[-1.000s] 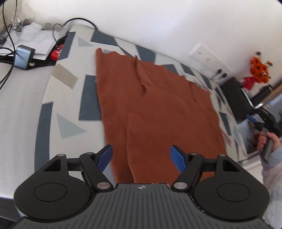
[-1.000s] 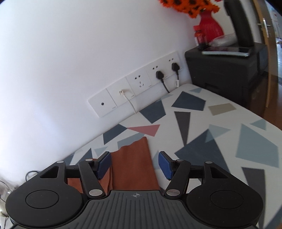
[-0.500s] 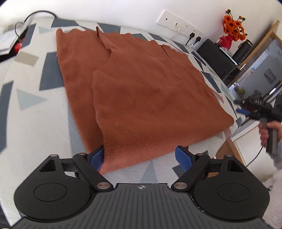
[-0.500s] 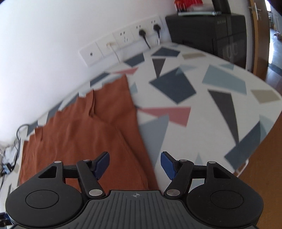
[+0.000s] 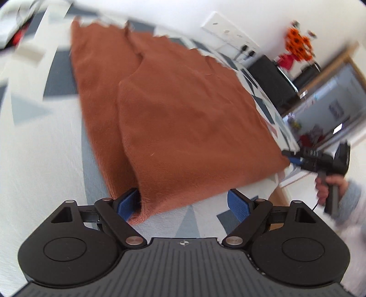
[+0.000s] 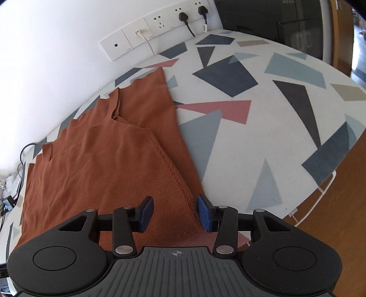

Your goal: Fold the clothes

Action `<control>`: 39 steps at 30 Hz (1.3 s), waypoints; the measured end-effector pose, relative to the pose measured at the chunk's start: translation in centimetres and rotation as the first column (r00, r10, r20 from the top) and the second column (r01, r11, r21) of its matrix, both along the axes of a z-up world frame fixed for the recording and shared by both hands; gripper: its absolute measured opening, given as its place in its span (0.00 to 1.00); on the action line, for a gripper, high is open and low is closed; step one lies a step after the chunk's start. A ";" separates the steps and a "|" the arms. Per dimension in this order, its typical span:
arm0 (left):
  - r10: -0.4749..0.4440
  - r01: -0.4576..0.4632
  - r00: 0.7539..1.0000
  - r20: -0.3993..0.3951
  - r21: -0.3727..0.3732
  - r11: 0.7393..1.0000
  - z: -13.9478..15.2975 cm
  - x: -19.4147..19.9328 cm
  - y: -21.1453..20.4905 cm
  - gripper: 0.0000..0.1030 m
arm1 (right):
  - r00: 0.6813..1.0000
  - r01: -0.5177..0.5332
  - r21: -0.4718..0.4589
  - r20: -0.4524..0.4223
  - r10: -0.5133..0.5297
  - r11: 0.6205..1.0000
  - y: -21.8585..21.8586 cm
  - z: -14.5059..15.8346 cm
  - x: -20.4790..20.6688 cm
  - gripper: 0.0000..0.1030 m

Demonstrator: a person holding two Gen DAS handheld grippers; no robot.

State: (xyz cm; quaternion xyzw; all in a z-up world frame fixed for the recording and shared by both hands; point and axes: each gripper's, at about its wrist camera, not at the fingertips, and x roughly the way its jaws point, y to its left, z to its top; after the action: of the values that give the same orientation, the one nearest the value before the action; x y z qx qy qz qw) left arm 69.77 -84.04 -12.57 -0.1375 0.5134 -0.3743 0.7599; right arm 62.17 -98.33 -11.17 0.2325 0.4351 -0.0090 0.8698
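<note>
A rust-orange knit garment (image 5: 183, 109) lies flat on a cover with a pattern of triangles (image 6: 263, 128), one side folded over the middle. My left gripper (image 5: 183, 203) is open and low over the garment's near corner, which lies just inside its left pad (image 5: 128, 203). My right gripper (image 6: 176, 212) is over the garment (image 6: 103, 160) at its other near corner, and its jaws are closing. The ribbed side edge runs between the pads, which are not pressing on it. The left wrist view shows the right gripper (image 5: 295, 158) at that corner, held by a hand (image 5: 329, 185).
Wall sockets with plugs (image 6: 160, 25) run along the wall behind. A black cabinet (image 6: 286, 16) stands at the far right, with a red vase of orange flowers (image 5: 297, 43) on it. Cables (image 6: 20, 155) lie at the far left. A wooden floor (image 6: 331, 217) shows beyond the cover's edge.
Both grippers came down to the garment's near edge. The right gripper's jaws narrowed around the side edge. The garment's corner now sits between the left gripper's fingers.
</note>
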 end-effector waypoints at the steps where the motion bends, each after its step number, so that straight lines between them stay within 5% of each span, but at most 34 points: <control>1: 0.008 -0.008 1.000 0.000 -0.025 1.000 -0.1 0.1 0.2 0.82 | 1.000 -0.005 -0.007 -0.002 0.005 1.000 0.1 0.0 0.1 0.39; 4: 0.019 -0.019 1.000 -0.006 -0.016 1.000 -0.2 0.0 0.2 0.48 | 1.000 -0.012 -0.023 -0.004 0.012 1.000 0.2 0.0 0.1 0.38; 7: 0.030 -0.030 1.000 -0.007 -0.022 0.999 -0.2 -0.4 1.3 0.12 | 1.000 -0.005 -0.066 -0.006 0.005 0.998 0.0 -0.1 0.0 0.11; 8: 0.037 -0.039 0.999 -0.024 -0.049 0.998 -0.2 -0.4 2.1 0.11 | 1.000 -0.006 -0.071 -0.006 0.005 0.997 -0.2 0.0 0.0 0.09; 16: 0.003 -0.003 1.000 -0.014 0.018 1.000 0.3 -1.4 2.8 0.12 | 1.000 -0.024 -0.090 -0.003 0.024 0.996 -0.6 0.1 -0.7 0.06; 18: 0.010 -0.009 1.000 -0.027 0.026 1.000 0.3 -1.2 2.4 0.29 | 1.000 -0.009 -0.081 -0.004 0.009 0.997 -0.8 0.0 -0.7 0.07; 20: 0.017 -0.019 0.997 -0.070 -0.018 1.000 0.1 -0.7 2.0 0.62 | 1.000 0.004 -0.065 -0.008 -0.004 0.998 -0.9 0.0 -0.7 0.12; 21: 0.037 -0.041 0.996 -0.076 -0.044 0.998 -0.1 -0.6 1.9 0.62 | 1.000 0.011 -0.050 -0.011 -0.012 0.999 -0.9 0.0 -0.6 0.17; 26: 0.096 -0.127 0.975 -0.201 -0.150 0.980 -1.4 0.6 1.4 0.63 | 1.000 0.018 0.007 -0.008 -0.018 1.000 -1.2 0.3 -0.8 0.29; 31: 0.163 -0.256 0.924 -0.346 -0.243 0.936 -2.7 1.5 2.5 0.63 | 1.000 0.007 -0.049 -0.028 -0.008 0.999 -1.0 0.0 -0.6 0.10; 33: 0.194 -0.301 0.898 -0.395 -0.230 0.925 -3.1 1.5 2.8 0.62 | 1.000 0.004 -0.052 -0.022 -0.005 0.999 -1.0 -0.1 -0.8 0.09; 34: 0.209 -0.304 0.891 -0.403 -0.190 0.933 -3.2 1.5 2.7 0.52 | 1.000 0.001 -0.059 -0.019 -0.002 0.998 -1.0 -0.2 -0.8 0.09; 35: 0.219 -0.291 0.890 -0.400 -0.129 0.948 -3.3 1.3 2.5 0.35 | 1.000 -0.007 -0.074 -0.016 0.006 0.997 -0.8 -0.2 -0.8 0.09; 39: 0.197 -0.238 0.899 -0.391 -0.058 0.970 -3.0 1.0 1.8 0.26 | 0.999 -0.049 -0.150 -0.020 0.046 0.987 0.0 -0.4 -0.7 0.08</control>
State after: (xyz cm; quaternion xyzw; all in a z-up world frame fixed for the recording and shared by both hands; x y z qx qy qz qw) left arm 70.79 -82.23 -15.60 -0.3038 0.6128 -0.2793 0.6739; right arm 61.46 -98.34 -11.53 0.1556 0.4459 -0.0231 0.8812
